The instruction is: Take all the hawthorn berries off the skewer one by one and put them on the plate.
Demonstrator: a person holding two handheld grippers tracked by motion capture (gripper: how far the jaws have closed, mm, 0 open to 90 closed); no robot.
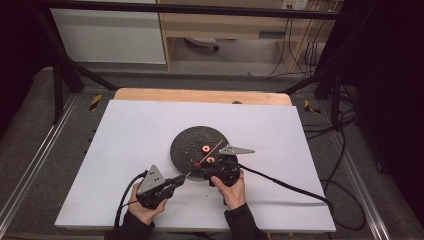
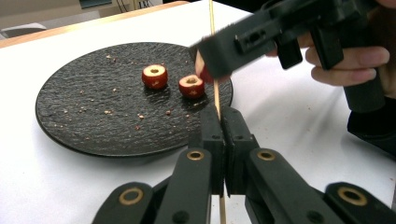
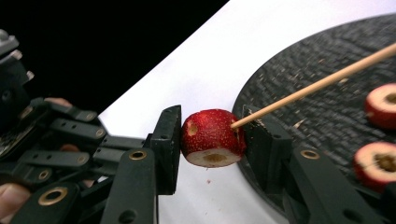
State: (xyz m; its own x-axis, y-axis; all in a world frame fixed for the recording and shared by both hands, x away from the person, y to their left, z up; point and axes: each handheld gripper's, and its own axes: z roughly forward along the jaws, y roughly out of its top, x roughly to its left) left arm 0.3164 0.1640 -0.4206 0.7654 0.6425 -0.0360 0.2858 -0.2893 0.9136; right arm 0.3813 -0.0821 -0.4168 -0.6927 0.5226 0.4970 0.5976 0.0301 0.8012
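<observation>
We clench the left hand-held gripper (image 2: 223, 122) on the thin, brittle skewer (image 2: 216, 95) near the plate (image 2: 84, 121), while the right hand-held gripper (image 3: 212, 135) pinches the soft, light fruit (image 3: 212, 137) by its sides.

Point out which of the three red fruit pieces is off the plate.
The red fruit piece clamped in the right gripper, skewer through it; the other two lie on the black plate.

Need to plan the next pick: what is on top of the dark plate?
Two cored red fruit pieces and scattered crumbs lie on the dark plate. The right gripper hides part of its far edge.
</observation>
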